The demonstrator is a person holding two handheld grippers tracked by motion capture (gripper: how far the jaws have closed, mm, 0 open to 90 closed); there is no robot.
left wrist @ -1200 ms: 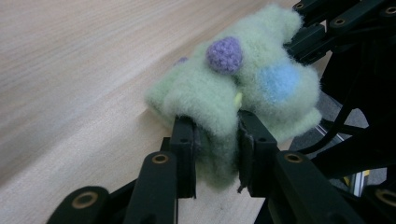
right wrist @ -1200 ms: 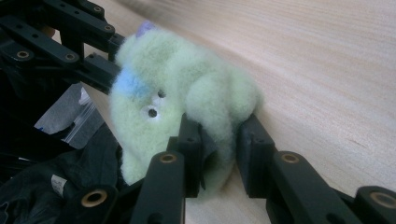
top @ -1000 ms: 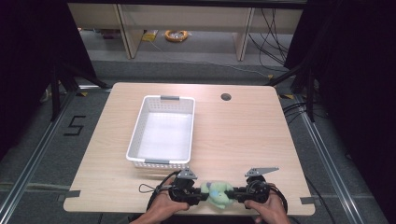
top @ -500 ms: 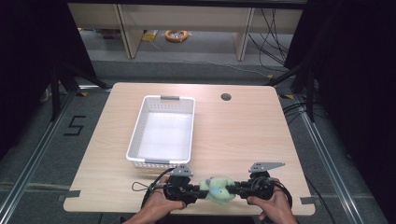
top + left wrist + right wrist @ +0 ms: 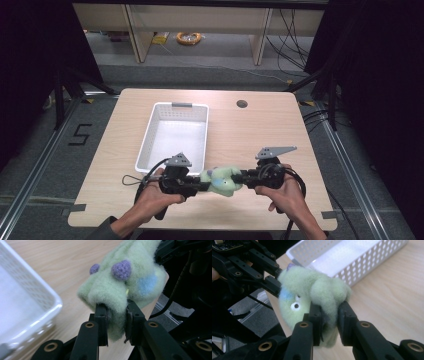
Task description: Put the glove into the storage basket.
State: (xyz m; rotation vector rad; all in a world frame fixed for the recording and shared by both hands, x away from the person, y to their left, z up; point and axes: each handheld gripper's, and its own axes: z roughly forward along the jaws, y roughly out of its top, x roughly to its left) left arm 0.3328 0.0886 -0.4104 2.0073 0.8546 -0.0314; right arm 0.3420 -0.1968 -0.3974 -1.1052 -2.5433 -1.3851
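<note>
In the high view, a pale green plush toy [image 5: 221, 180] hung between the two grippers in the lower middle of the frame, over the near part of the wooden table [image 5: 260, 130]. The left gripper [image 5: 202, 186] came at it from the left of the picture and the right gripper [image 5: 239, 177] from the right, so the three formed a nearly level line. A hand was wrapped around each gripper's handle, with the forearms entering from the bottom edge.

In the left gripper view, the two black jaws were pressed on a fold of the toy's green fleece at the lower middle of the frame. Two purple knobs [image 5: 121, 269] and a blue patch [image 5: 147, 283] sat higher up on the plush.

In the right gripper view, the jaws were likewise clamped on a lobe of the toy near the lower middle. A small white eye [image 5: 295, 306] showed at the centre left, and the other gripper gripped the toy from the upper left.

A white perforated basket [image 5: 150, 135] stood on the table, up and to the left of the toy. The toy seemed to be clear of the tabletop, though the angle left that uncertain.
</note>
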